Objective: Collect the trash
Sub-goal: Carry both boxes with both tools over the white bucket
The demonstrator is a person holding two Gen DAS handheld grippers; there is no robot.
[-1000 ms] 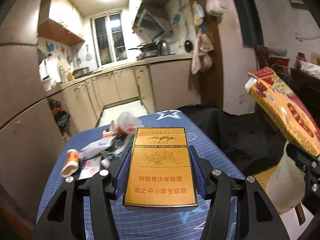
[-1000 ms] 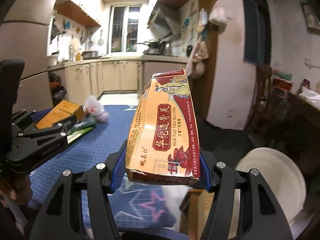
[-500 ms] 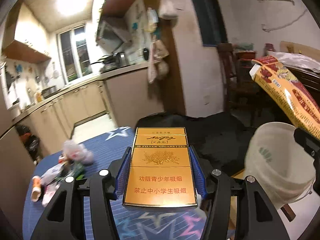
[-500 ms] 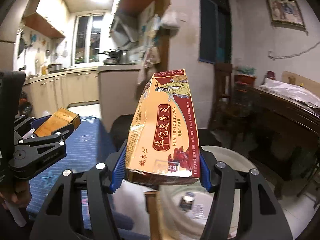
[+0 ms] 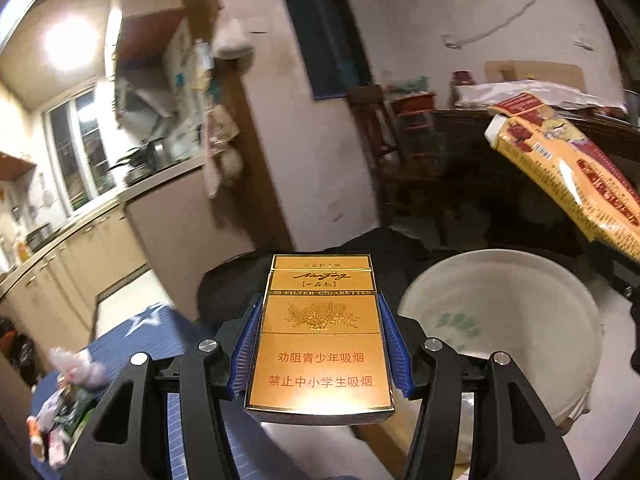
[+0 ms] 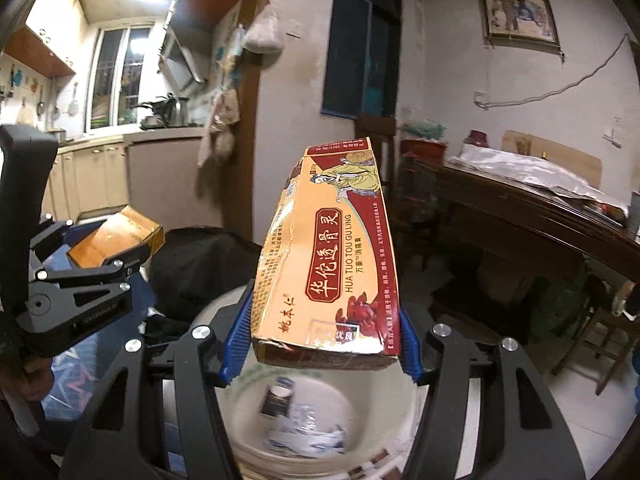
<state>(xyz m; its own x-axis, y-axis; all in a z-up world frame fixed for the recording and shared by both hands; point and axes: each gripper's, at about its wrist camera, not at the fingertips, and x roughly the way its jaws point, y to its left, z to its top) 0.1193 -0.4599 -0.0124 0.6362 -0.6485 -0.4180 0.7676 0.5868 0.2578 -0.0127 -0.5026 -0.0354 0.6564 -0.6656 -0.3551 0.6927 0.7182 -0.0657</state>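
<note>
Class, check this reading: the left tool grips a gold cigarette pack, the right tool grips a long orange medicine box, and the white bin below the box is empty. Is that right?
One error: the white bin is not empty. The right wrist view shows a small cup and crumpled wrappers already inside. The rest stands: left tool grips the cigarette pack, right tool grips the medicine box.

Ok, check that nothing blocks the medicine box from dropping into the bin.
Nothing visible does: the box, held in the right tool, hangs over the open bin, which holds only a little trash at the bottom.

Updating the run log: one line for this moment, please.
left tool: shut on gold cigarette pack | right tool: shut on orange medicine carton over white plastic bin | nothing released
</note>
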